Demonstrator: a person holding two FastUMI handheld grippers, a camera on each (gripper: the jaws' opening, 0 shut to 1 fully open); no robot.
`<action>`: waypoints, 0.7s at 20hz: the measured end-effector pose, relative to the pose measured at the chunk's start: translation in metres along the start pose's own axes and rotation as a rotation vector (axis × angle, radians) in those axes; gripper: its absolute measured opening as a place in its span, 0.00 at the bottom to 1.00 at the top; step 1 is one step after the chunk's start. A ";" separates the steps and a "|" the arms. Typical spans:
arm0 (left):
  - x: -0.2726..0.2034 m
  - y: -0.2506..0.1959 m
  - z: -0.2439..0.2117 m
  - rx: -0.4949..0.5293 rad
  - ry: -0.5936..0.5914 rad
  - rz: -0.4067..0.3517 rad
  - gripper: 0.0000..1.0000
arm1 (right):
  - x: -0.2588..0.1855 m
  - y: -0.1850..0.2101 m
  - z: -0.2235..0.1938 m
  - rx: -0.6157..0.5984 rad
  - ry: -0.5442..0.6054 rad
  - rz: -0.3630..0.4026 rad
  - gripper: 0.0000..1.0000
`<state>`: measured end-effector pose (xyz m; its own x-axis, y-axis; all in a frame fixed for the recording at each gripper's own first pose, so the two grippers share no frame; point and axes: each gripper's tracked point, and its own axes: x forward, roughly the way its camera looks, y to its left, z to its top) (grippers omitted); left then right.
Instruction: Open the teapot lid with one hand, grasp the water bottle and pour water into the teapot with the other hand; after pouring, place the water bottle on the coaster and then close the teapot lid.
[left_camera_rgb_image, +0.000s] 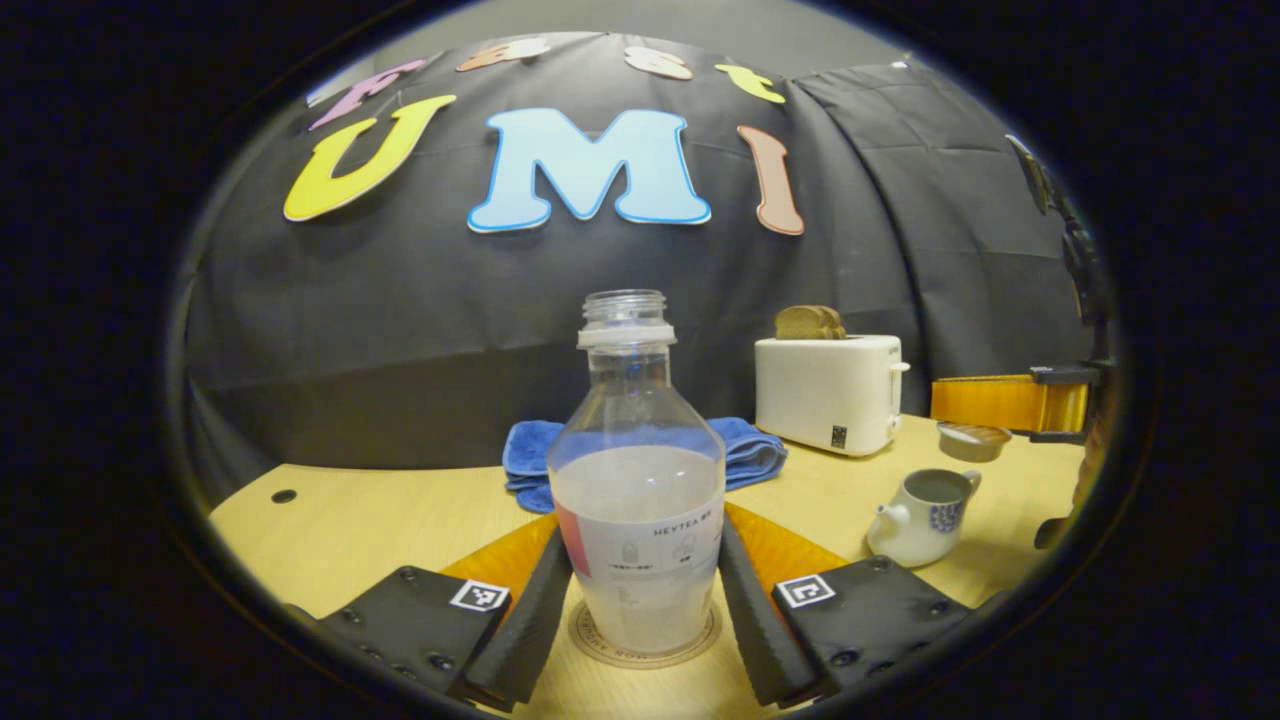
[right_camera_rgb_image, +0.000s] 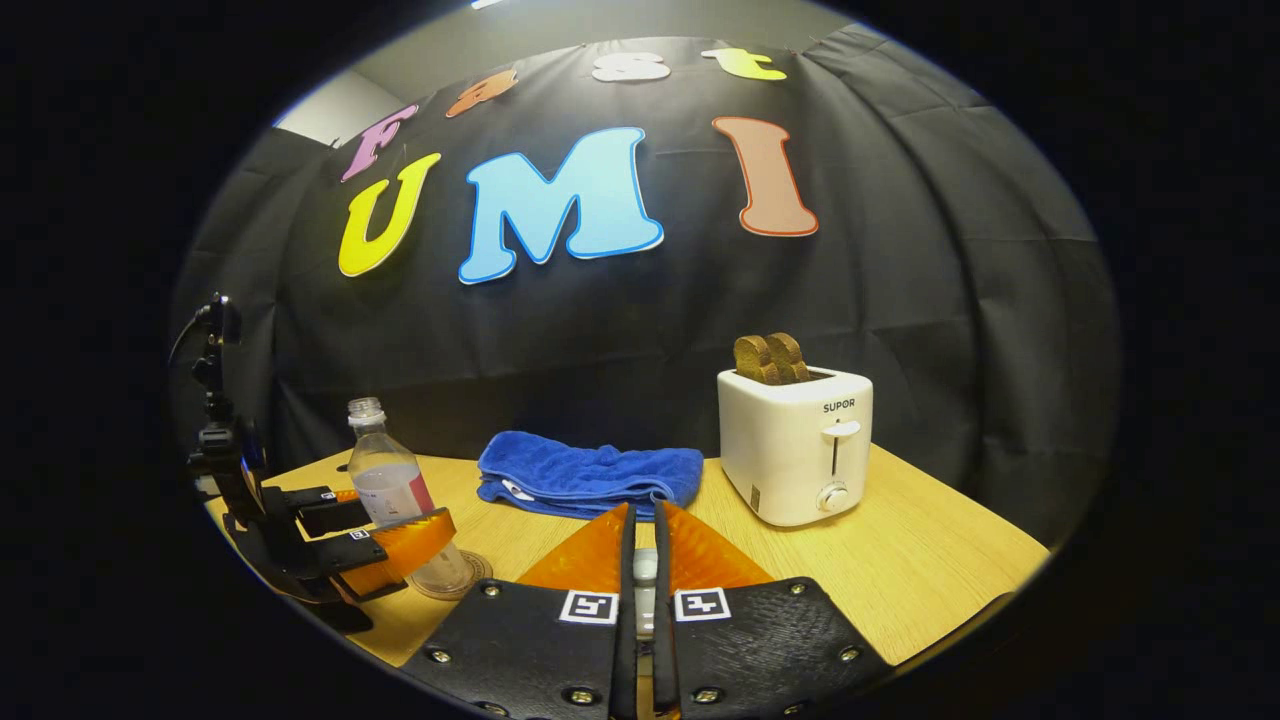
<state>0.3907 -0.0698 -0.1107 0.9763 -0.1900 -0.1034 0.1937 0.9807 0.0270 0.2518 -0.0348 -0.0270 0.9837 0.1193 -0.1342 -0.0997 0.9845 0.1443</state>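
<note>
Your table (left_camera_rgb_image: 400, 510) carries everything. Toaster (right_camera_rgb_image: 795, 445) stands at the back with bread slices (right_camera_rgb_image: 770, 358) up in its slots, blue towel (right_camera_rgb_image: 585, 475) folded just beside it.

Water bottle (left_camera_rgb_image: 637, 480) stands upright on the coaster (left_camera_rgb_image: 590, 640), cap off, roughly half full. Your left gripper (left_camera_rgb_image: 640, 590) brackets it, both fingers (left_camera_rgb_image: 535, 600) against its sides at label height, so it reads as clamped on the bottle. In the right gripper view that same gripper (right_camera_rgb_image: 395, 545) sits at the bottle (right_camera_rgb_image: 390, 480) near the table's left edge.

Teapot (left_camera_rgb_image: 920, 515) stands lid off, well to the right of the bottle, spout pointing at it. Lid (left_camera_rgb_image: 973, 438) is up off the table, just beyond the teapot.

Your right gripper (right_camera_rgb_image: 640, 570) is pinched nearly closed on something small and pale; can't tell what from that view.
</note>
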 end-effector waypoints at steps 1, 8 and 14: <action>0.000 -0.001 0.000 0.001 0.002 -0.003 0.84 | 0.000 0.000 -0.001 -0.003 0.001 0.000 0.06; 0.001 -0.004 0.003 -0.013 -0.012 -0.011 0.94 | 0.000 0.000 -0.001 -0.014 0.002 -0.003 0.06; -0.007 0.002 0.020 -0.024 -0.055 0.000 0.96 | 0.003 -0.003 -0.006 -0.003 0.013 -0.006 0.06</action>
<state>0.3857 -0.0676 -0.0899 0.9802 -0.1917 -0.0490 0.1921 0.9814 0.0034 0.2544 -0.0363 -0.0337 0.9823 0.1154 -0.1478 -0.0946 0.9855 0.1407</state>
